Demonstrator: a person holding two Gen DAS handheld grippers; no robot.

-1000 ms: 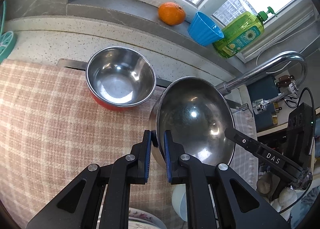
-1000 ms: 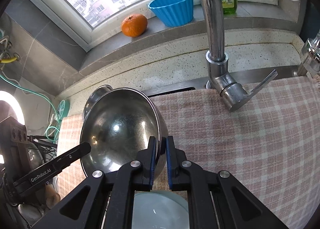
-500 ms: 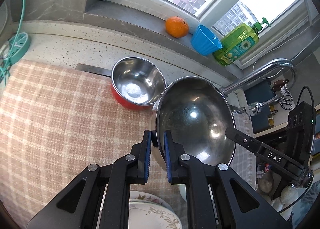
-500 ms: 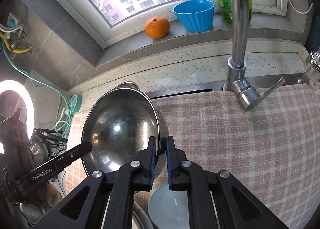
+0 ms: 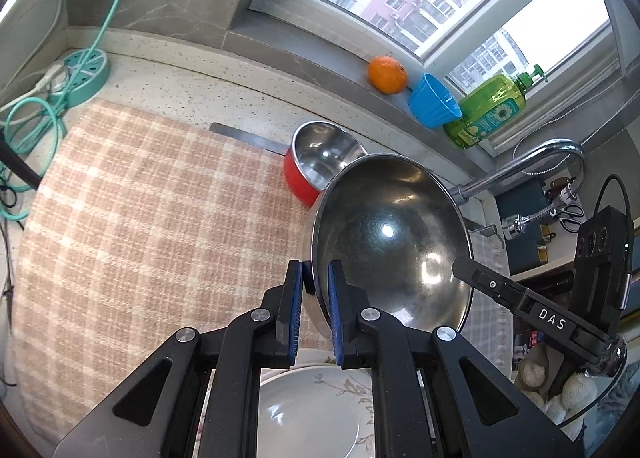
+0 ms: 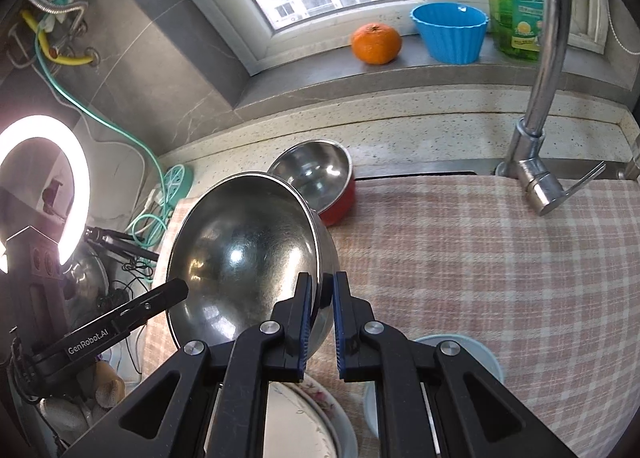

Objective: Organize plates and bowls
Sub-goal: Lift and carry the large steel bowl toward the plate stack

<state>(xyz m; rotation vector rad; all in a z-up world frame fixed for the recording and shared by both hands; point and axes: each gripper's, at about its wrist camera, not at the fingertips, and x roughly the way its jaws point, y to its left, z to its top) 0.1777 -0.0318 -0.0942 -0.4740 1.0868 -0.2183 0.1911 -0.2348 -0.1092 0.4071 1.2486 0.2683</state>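
Steel gleams mid-air: the left claw (image 5: 315, 286) pinches the near rim of the big bowl (image 5: 390, 242), which hangs tilted above the checked cloth (image 5: 140, 225) on the counter (image 5: 192, 93). The right claw (image 6: 321, 300) bites the opposite rim. Behind sits a red bowl (image 5: 320, 161) on the cloth; a flowered plate (image 5: 316, 410) lies below the claws, a pale blue bowl (image 6: 486, 358) beside it.

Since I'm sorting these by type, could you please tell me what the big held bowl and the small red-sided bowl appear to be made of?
Big bowl: polished steel, apparently; mirror-like highlights. Small bowl: shiny metal inside, red outside, possibly coated or plastic.
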